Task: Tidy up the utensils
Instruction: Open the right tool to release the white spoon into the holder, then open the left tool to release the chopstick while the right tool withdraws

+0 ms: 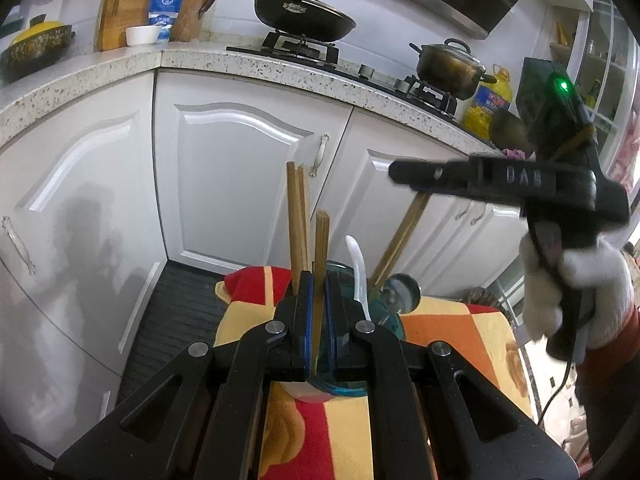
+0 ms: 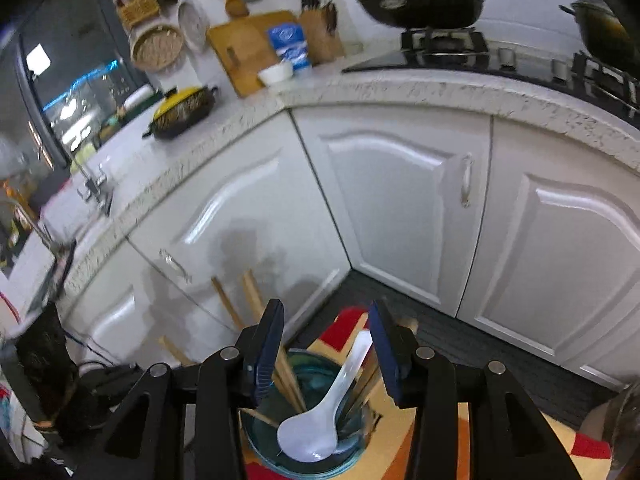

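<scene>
My left gripper is shut on a pair of wooden chopsticks that stand upright in a blue glass jar. More chopsticks, a white spoon and a metal spoon also stand in the jar. A white-gloved hand holds my right gripper high at the right. In the right wrist view that gripper hangs open above the jar, apart from the white spoon and the chopsticks below it.
The jar stands on a red, yellow and orange cloth. White cabinet doors and a speckled countertop lie beyond. On the counter are a stove with a black wok, a pot and an oil bottle. A dark floor mat lies below.
</scene>
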`<state>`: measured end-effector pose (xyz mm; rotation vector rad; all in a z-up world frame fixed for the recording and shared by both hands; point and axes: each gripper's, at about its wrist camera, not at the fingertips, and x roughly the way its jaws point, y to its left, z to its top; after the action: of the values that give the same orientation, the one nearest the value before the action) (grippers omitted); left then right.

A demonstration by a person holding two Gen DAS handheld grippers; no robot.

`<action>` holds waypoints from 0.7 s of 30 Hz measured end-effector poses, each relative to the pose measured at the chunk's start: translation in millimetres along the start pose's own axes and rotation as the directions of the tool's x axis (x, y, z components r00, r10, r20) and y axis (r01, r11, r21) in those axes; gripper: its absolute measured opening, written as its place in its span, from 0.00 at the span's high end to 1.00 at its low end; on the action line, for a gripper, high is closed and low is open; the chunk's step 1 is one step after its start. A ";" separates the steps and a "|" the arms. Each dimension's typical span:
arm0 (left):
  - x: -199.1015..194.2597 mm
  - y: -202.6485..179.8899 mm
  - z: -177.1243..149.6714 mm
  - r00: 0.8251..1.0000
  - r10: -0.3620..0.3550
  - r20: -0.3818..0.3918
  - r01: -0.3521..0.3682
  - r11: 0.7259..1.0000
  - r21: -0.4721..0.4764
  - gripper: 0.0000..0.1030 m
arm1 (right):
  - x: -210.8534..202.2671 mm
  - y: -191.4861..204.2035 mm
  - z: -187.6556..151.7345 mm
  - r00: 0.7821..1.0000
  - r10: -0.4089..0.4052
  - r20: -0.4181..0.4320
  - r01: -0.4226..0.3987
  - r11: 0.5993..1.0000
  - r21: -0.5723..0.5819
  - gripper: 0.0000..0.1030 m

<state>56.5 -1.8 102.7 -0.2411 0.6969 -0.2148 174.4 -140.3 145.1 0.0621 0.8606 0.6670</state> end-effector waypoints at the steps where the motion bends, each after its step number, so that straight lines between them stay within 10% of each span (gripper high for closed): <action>1: -0.5 -1.5 0.3 1.000 0.000 0.003 -0.001 1.000 0.004 0.96 | -1.0 -4.4 2.6 1.000 0.011 0.003 -0.011 1.000 0.016 0.59; 8: 4.4 -5.6 -0.2 1.000 0.004 -0.007 -0.004 1.000 0.020 0.96 | -11.4 -19.2 9.7 0.961 0.276 0.023 -0.277 0.956 0.103 0.59; 17: 3.6 -8.0 0.1 1.000 -0.002 -0.014 0.002 1.000 0.025 0.96 | -11.2 -90.7 4.6 0.979 0.184 0.087 -0.201 0.941 0.273 0.59; 21: 6.1 -9.1 0.2 1.000 -0.002 -0.024 0.003 1.000 0.026 0.96 | 44.2 -113.6 -18.7 0.944 0.328 -0.023 -0.296 0.877 0.378 0.59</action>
<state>60.2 -12.1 101.8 -0.2150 0.7172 -0.2292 240.3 -209.8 67.4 0.5273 1.0652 0.8057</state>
